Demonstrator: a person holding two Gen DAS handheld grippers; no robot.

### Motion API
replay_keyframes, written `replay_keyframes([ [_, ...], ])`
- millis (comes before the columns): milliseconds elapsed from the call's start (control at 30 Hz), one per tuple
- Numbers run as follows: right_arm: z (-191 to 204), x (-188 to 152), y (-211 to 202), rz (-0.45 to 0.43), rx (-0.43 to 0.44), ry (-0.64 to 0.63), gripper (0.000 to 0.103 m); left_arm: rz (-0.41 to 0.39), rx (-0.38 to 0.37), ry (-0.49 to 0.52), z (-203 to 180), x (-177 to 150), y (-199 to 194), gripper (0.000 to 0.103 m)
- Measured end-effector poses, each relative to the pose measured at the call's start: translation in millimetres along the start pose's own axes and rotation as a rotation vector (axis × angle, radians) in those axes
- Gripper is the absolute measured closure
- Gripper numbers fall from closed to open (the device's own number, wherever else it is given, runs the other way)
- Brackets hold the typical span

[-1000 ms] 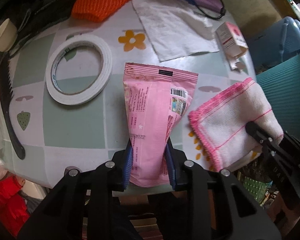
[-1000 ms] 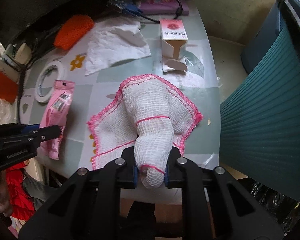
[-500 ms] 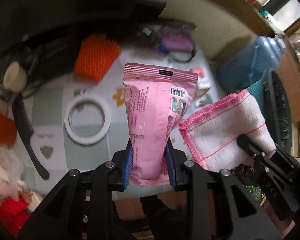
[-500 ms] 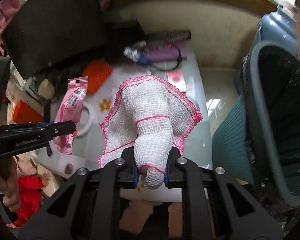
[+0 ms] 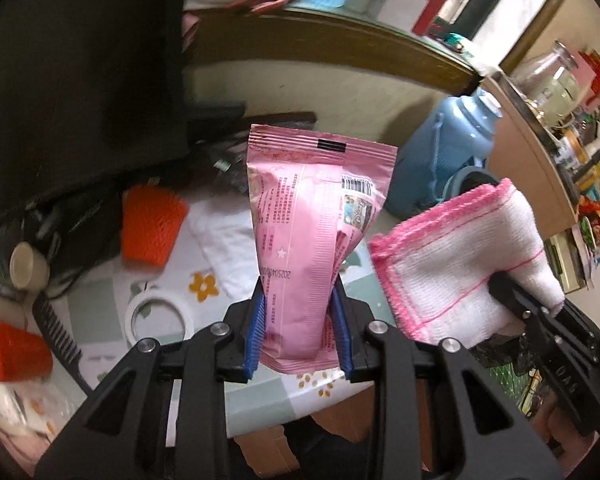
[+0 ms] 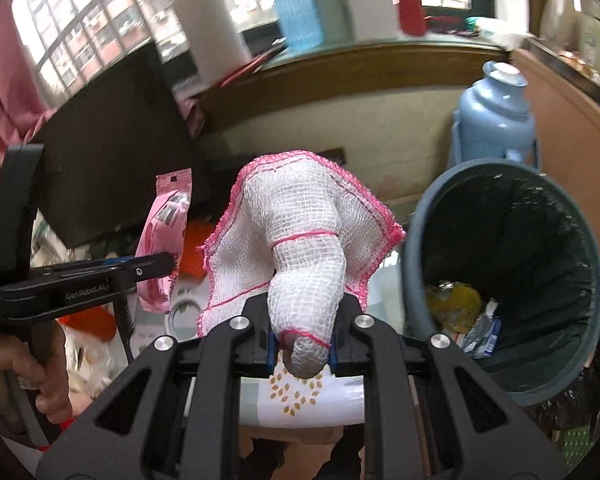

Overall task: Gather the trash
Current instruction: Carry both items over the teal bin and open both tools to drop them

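My left gripper (image 5: 299,334) is shut on a pink snack wrapper (image 5: 304,232) and holds it upright in the air above the table. My right gripper (image 6: 302,350) is shut on a white mesh cloth with pink edging (image 6: 300,240), also lifted off the table. The cloth (image 5: 456,264) shows at the right of the left wrist view, the wrapper (image 6: 164,240) at the left of the right wrist view. A dark blue-grey trash bin (image 6: 420,248) with a black liner stands right of the cloth and holds some trash (image 6: 460,312).
On the patterned table (image 5: 100,292) lie a roll of white tape (image 5: 158,318), an orange foam net (image 5: 152,224), a white tissue (image 5: 224,240), a black comb (image 5: 58,332) and an orange cup (image 5: 12,350). A light blue flask (image 6: 494,116) stands behind the bin.
Both grippers have risen from the table with the wrapper and the cloth in them. The views now look farther out; the trash bin's opening has come into the right wrist view.
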State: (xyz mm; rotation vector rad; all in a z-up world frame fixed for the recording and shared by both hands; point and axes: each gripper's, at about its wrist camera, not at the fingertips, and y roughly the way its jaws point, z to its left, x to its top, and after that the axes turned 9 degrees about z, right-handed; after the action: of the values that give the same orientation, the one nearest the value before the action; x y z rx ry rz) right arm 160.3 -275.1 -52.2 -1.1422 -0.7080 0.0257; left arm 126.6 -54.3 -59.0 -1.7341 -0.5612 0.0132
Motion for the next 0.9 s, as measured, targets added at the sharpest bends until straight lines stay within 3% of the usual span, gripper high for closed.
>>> replay_keyframes([
  [600,-99,-4,-49,-0.103,-0.110,0.214,0.085,0.019,-0.065,0.243,-115,36,14,0.074],
  [900,-165,-23,-46,-0.058,-0.136,0.370,0.084,0.072,-0.095,0.338,-181,41,41,0.073],
])
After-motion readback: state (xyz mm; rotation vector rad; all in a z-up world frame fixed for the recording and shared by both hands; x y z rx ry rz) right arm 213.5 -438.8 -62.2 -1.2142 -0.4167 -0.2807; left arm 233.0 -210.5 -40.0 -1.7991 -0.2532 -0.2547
